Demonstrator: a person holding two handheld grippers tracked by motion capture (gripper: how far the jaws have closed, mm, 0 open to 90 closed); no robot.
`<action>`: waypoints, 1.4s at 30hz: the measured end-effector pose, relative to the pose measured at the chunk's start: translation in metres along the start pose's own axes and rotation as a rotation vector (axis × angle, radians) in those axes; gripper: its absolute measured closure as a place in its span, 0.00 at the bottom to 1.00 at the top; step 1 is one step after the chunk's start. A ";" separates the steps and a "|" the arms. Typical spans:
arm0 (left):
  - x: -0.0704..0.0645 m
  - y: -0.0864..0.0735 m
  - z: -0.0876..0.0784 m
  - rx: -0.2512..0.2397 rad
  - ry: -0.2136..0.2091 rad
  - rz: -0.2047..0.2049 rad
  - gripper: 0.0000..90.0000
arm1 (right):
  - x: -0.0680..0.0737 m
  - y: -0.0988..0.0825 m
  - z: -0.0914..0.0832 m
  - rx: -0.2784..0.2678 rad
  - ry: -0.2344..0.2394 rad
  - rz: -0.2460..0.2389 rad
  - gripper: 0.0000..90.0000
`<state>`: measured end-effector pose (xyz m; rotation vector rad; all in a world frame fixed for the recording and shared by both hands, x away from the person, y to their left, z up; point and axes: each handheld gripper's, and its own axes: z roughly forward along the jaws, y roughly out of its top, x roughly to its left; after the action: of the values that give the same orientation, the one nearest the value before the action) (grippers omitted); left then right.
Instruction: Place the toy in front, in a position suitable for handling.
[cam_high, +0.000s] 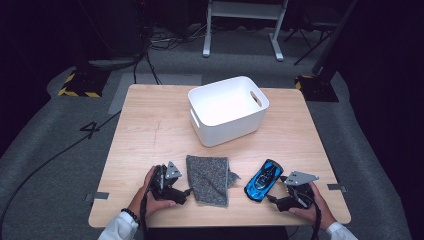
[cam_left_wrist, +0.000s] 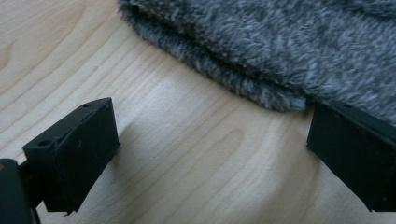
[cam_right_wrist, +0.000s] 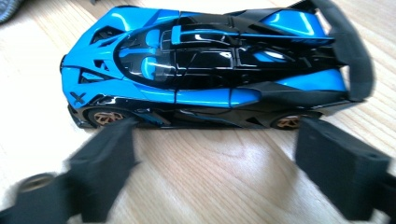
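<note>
A blue and black toy sports car (cam_high: 263, 180) (cam_right_wrist: 210, 70) lies on the wooden table (cam_high: 150, 130) at the front right. My right gripper (cam_high: 273, 197) (cam_right_wrist: 215, 163) sits just beside the car's flank, open, with only bare wood between its jaws. A folded grey fluffy cloth (cam_high: 209, 179) (cam_left_wrist: 280, 42) lies at the front centre. My left gripper (cam_high: 187, 191) (cam_left_wrist: 210, 154) rests low at the cloth's left edge, open. In the left gripper view its right jaw stands close to the cloth's corner; whether it touches I cannot tell. Nothing is held by either gripper.
A white plastic bin (cam_high: 225, 130) with handle cut-outs stands at the back centre of the table, its inside bare. Bare wood lies left of the bin. The table's front edge runs just below both hands. Cables and stands lie on the floor beyond.
</note>
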<state>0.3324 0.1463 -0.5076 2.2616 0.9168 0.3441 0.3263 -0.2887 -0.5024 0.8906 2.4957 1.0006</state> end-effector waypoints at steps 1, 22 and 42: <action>-0.002 0.000 0.000 0.003 -0.006 0.002 0.02 | -0.001 -0.001 -0.002 -0.009 0.001 -0.001 0.20; -0.037 0.018 -0.002 0.001 -0.104 0.116 0.18 | -0.056 -0.011 -0.027 -0.077 0.027 -0.024 0.20; -0.062 0.038 0.002 -0.047 -0.150 0.188 0.18 | -0.045 0.006 0.006 0.005 0.107 -0.119 0.20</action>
<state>0.3084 0.0823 -0.4838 2.3004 0.6157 0.2703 0.3659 -0.3113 -0.4995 0.6977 2.6062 1.0273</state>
